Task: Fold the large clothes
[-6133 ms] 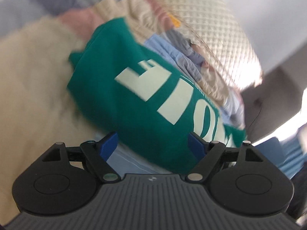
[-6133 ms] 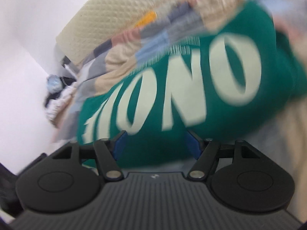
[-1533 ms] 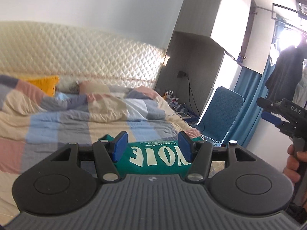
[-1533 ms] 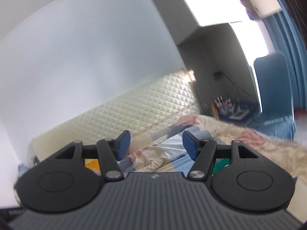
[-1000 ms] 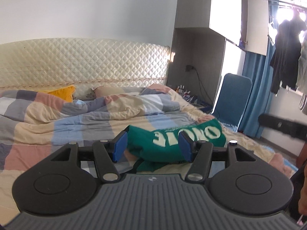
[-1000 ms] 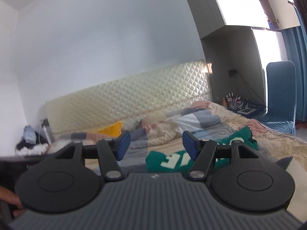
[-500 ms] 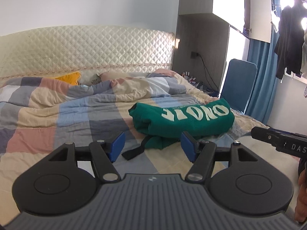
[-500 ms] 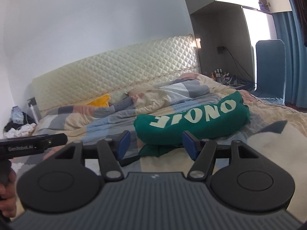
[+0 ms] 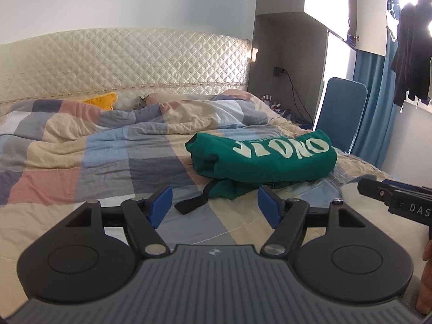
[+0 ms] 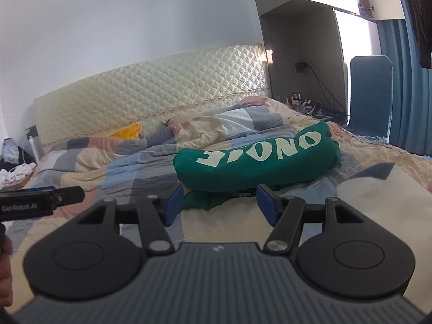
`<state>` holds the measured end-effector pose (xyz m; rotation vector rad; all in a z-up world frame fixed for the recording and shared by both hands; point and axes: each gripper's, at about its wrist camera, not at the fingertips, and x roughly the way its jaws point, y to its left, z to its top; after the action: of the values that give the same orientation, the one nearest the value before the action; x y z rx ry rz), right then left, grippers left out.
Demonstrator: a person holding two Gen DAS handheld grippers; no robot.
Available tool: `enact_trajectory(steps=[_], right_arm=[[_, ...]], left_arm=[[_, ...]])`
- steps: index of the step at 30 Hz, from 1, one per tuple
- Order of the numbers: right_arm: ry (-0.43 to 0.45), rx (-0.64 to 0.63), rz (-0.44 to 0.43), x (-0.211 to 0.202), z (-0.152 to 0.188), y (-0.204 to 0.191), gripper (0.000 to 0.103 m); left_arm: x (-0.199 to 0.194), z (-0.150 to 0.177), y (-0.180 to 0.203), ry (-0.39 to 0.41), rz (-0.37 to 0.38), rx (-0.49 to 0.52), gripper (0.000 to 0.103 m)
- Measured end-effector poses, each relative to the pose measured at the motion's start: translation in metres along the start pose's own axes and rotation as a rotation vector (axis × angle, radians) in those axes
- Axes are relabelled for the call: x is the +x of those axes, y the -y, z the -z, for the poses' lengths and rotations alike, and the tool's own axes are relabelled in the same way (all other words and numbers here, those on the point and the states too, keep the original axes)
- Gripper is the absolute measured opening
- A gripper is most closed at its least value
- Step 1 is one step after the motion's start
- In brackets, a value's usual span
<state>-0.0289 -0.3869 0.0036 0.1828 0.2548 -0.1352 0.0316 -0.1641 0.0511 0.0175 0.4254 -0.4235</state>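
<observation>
Two grippers hover apart and empty over the checked quilt point(image 9: 108, 162): the left gripper point(image 9: 214, 205) and right gripper point(image 10: 218, 202) have both pulled back since half a second ago, fingers spread. The folded green sweatshirt point(image 9: 270, 159), released, lies at twelve to one o'clock ahead, a black strap point(image 9: 193, 202) trailing from beneath it.

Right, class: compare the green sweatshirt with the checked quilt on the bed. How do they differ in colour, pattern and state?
The green sweatshirt is one solid colour with pale lettering; the checked quilt is patchwork in blue, pink, grey and cream. The sweatshirt is folded into a compact bundle; the quilt lies spread out and rumpled. The sweatshirt rests on top; the quilt lies beneath it. Both are soft fabric.
</observation>
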Motion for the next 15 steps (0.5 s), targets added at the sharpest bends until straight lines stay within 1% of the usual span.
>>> enact_trajectory(steps=[7, 12, 15], right_arm=[[0.024, -0.042, 0.019, -0.005, 0.004, -0.007, 0.064], [0.019, -0.025, 0.018, -0.007, 0.005, -0.004, 0.064], [0.019, -0.027, 0.020, -0.007, 0.005, -0.004, 0.064]], left_arm=[[-0.001, 0.003, 0.007, 0.009, -0.022, 0.043, 0.075], [-0.004, 0.003, 0.013, 0.017, -0.027, 0.060, 0.075], [-0.005, 0.004, 0.014, 0.014, -0.018, 0.060, 0.075]])
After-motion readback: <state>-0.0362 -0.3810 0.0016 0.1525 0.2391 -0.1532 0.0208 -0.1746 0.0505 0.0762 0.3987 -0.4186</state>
